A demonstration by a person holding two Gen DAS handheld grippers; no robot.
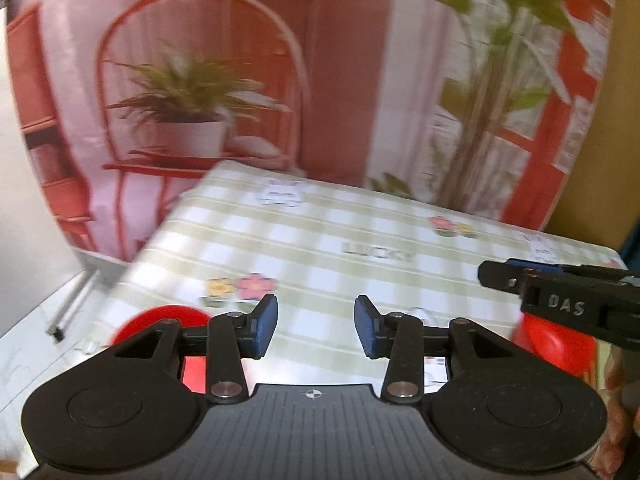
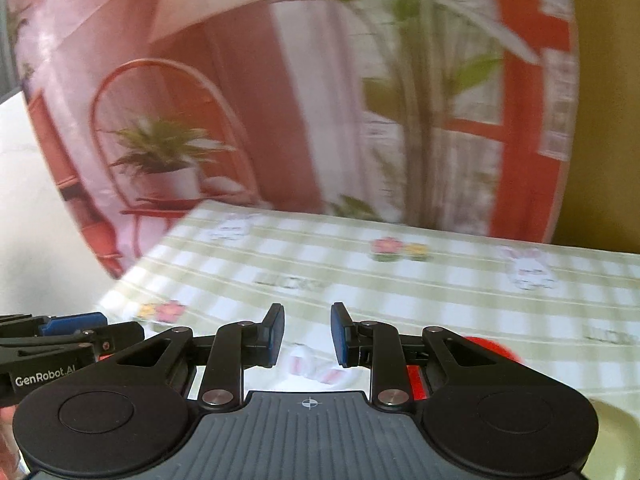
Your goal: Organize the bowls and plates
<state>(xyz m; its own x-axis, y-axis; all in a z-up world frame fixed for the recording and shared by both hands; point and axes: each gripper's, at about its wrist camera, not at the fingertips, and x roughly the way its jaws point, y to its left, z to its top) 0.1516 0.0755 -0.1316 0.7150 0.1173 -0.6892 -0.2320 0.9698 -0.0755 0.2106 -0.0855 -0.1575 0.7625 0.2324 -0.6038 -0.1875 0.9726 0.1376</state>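
The left gripper [image 1: 316,326] stands parted with nothing between its blue pads [image 1: 266,326]; the right gripper [image 2: 307,334] gapes narrower, also empty. Red dishes [image 1: 160,322] lie partly hidden behind both on the checked tablecloth [image 1: 340,232]; their orientation is unreadable.

Two dishes [image 1: 160,322] [image 1: 556,350] on the table [image 1: 320,248] — left and right, well apart
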